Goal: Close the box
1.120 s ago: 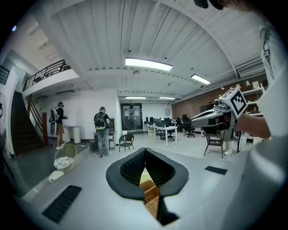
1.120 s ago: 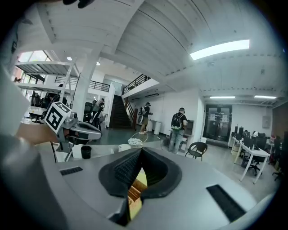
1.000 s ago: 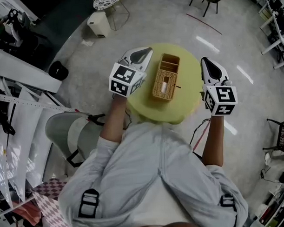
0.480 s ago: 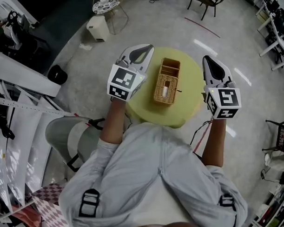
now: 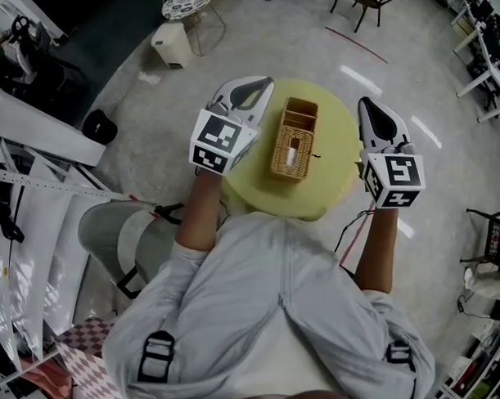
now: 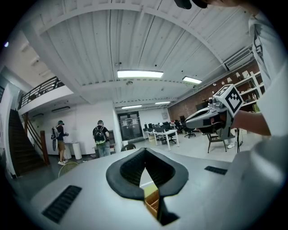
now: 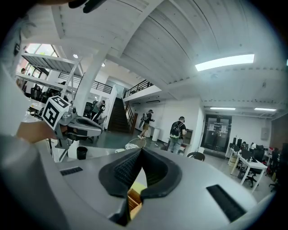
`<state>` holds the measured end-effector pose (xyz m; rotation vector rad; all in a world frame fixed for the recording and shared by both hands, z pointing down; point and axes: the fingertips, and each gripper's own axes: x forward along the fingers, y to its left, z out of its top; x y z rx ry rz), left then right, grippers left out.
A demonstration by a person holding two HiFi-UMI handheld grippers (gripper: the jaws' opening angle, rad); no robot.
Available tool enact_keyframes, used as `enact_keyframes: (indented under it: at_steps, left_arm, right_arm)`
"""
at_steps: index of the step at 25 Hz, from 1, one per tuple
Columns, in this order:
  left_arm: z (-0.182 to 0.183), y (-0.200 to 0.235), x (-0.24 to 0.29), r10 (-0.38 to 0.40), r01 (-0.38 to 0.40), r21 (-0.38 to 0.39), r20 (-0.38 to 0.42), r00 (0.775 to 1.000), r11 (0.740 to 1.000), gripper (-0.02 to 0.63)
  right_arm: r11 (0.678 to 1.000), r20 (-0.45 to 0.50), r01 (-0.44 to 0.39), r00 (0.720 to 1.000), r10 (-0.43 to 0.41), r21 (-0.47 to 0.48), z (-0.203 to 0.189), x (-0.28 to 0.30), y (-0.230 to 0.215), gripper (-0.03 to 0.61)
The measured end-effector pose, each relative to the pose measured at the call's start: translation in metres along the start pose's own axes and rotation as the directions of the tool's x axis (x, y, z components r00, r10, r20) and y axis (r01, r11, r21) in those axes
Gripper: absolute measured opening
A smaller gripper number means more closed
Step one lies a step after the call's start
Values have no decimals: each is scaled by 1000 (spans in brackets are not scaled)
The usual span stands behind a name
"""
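A woven wicker box (image 5: 294,141) lies in the middle of a round yellow-green table (image 5: 335,163). Its far section (image 5: 301,111) stands open, and something white shows in the near part. My left gripper (image 5: 262,84) hovers left of the box, shut and empty, tips pointing away. To the right of the box, my right gripper (image 5: 365,103) is shut with nothing in it. In the left gripper view the jaws (image 6: 144,152) meet, and a sliver of the box (image 6: 152,203) shows below them. The right gripper view shows the same: closed tips (image 7: 139,151) over a bit of box (image 7: 134,201).
A grey chair (image 5: 120,238) stands left of the table, with a black bin (image 5: 98,125) and a white stool (image 5: 172,42) farther off. A cable (image 5: 349,230) hangs at the table's right. Two people (image 6: 99,137) stand far away by a wall.
Both grippers have drifted only slightly in the head view. The box has not moved, and both grippers stay shut.
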<state>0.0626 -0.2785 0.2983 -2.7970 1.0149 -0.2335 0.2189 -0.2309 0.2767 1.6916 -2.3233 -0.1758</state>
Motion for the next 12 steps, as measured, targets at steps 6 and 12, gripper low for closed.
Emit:
enact_keyframes:
  at_steps: [6,12]
  left_arm:
    - [-6,-5,1,1,0,12,-22,1000,1000,28]
    - [-13,-9,1,-9,9,3,-39,999,1000,28]
  right_arm:
    - [1000,-21,-5,1000,5,0,-8,0,-1,23]
    - [1000,-29,-11,1000,11,8,-13,-1,2,23]
